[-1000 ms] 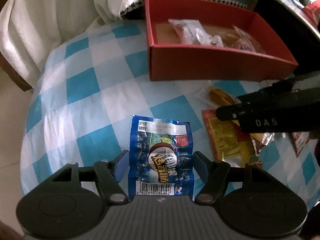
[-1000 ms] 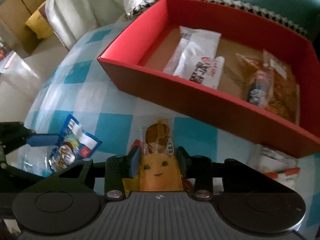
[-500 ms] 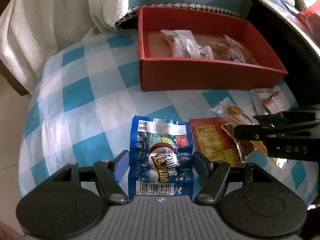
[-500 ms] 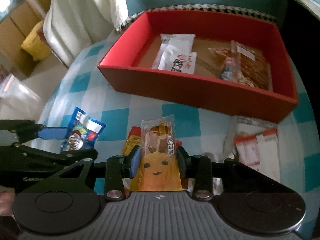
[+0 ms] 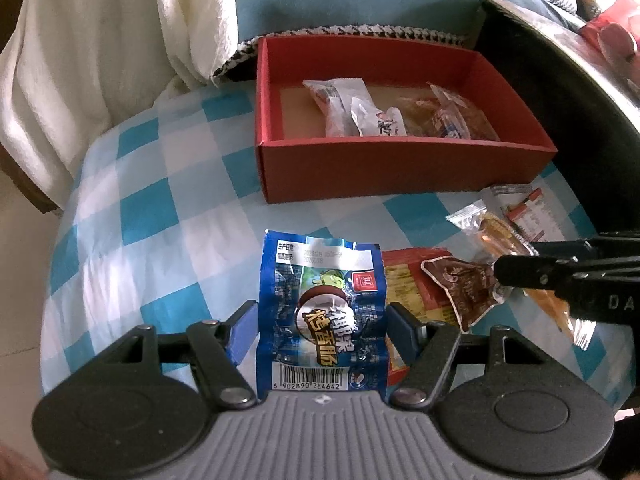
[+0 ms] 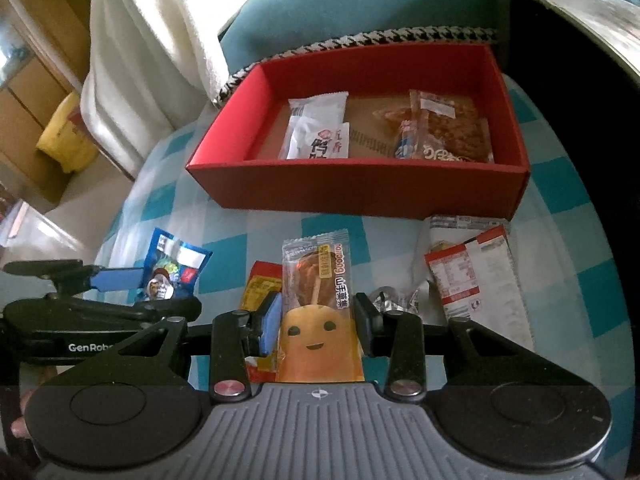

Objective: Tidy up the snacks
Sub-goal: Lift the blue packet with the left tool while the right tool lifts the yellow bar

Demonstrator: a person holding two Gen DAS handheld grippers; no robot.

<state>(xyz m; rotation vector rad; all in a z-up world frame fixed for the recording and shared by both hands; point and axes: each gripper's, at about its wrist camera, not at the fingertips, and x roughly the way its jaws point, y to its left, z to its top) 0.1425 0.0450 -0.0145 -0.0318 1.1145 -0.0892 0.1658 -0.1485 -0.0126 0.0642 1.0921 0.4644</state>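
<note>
Both grippers are carrying something: the left gripper (image 5: 320, 320) has its jaws closed on the sides of a blue packet (image 5: 322, 312), and the right gripper (image 6: 316, 320) is pinching an orange packet (image 6: 318, 320) with a smiling face printed on it, both packets lifted clear of the checked tablecloth (image 5: 132, 208) as far as I can tell. The worry I'd have is that these wrappers are thin and slippery and are only caught by their edges, so either one could crumple, twist or slide out on the way over, especially if it brushes the near wall of the red box (image 6: 360, 188), which stands well ahead of both and has to be cleared from above. The two grippers also sit close side by side, so they might knock each other if they head in together. Inside the box, white packets (image 6: 316, 128) lie to the left and brownish clear-wrapped ones (image 6: 452, 128) to the right, with bare floor in between. Still out on the cloth are a red-and-yellow packet (image 5: 408, 280), a dark brown one (image 5: 460, 288) and a red-and-white one (image 6: 472, 276).
</note>
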